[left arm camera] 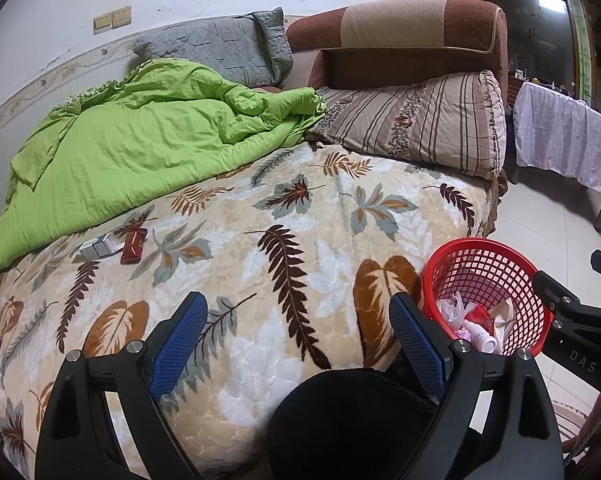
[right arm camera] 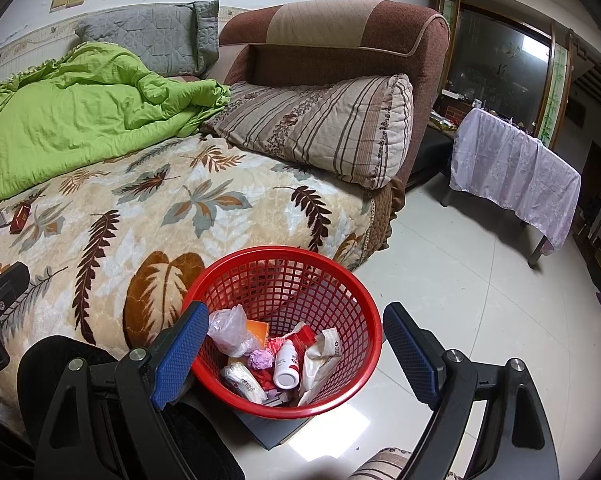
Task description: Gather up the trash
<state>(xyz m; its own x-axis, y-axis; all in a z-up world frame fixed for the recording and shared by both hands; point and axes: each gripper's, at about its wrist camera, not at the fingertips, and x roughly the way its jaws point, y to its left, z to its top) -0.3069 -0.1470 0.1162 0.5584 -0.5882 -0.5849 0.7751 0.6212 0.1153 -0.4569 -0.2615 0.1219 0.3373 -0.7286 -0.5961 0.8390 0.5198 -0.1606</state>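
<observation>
A bed [left arm camera: 260,216] covered by a cream blanket printed with brown and grey leaves fills most of both views, standing against a white wall, with pale floor tiles to its right. The red basket [right arm camera: 364,308] stands on the floor just beside the bed's near right corner. Inside the basket lies collected trash: a crumpled clear plastic bag [right arm camera: 230,328], a small white bottle [right arm camera: 286,368] with a red label, a pink crumpled ball [right arm camera: 260,359], a white wrapper [right arm camera: 320,356] and a paper roll [right arm camera: 246,380].

Well left of the basket, on the blanket near the edge of a rumpled green quilt [left arm camera: 140,140], 2 items lie side by side: a white-and-grey box [left arm camera: 98,247] and a dark red packet [left arm camera: 134,245]. Beyond the basket, at the head of the bed, a striped pillow [left arm camera: 428,120] leans on a brown headboard [left arm camera: 400,36], and a grey pillow [left arm camera: 224,48] rests against the wall.

The left gripper [left arm camera: 298,344] hovers over the blanket, left of the basket, its blue-padded jaws spread wide with nothing between them. The right gripper [right arm camera: 296,352] hangs above the basket, jaws likewise spread, framing its rim without touching the trash. Far right of the basket stands a counter draped in a pale floral cloth [right arm camera: 512,164].
</observation>
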